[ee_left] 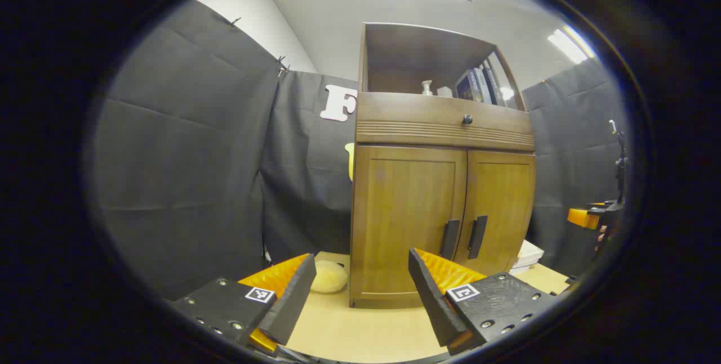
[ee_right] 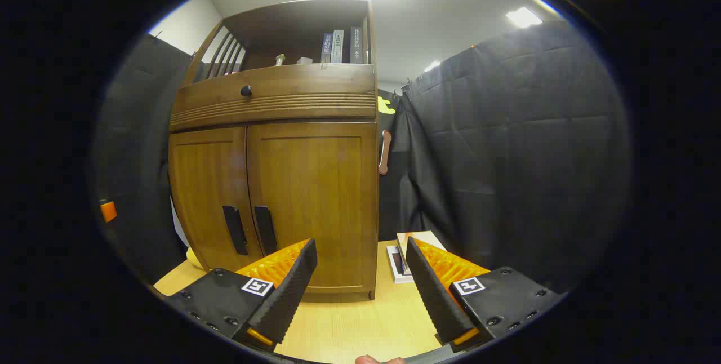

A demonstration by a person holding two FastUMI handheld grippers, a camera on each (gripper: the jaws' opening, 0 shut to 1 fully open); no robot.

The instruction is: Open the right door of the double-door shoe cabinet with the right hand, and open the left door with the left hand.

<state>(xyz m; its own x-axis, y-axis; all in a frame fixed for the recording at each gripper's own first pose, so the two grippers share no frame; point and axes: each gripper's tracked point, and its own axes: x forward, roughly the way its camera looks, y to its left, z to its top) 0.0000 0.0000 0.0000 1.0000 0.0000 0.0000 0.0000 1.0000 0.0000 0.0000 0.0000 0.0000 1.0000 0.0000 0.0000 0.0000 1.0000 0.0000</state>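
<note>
Nearest, the right gripper (ee_right: 360, 274) has its fingers spread wide on nothing above the table (ee_right: 349, 324), and the left gripper (ee_left: 360, 279) is equally wide and empty. Beyond, the cabinet (ee_right: 281, 183) stands shut, its right handle (ee_right: 265, 230) at ten o'clock from the right gripper and its left handle (ee_left: 449, 239) at one o'clock from the left. I'd swing the right gripper toward ten o'clock, straddle the right handle, then pinch and pull outward on the hinge's arc.

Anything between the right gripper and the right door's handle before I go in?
In the right gripper view, just bare tabletop lies between the open right gripper and the closed right door; its handle is unobstructed.
</note>
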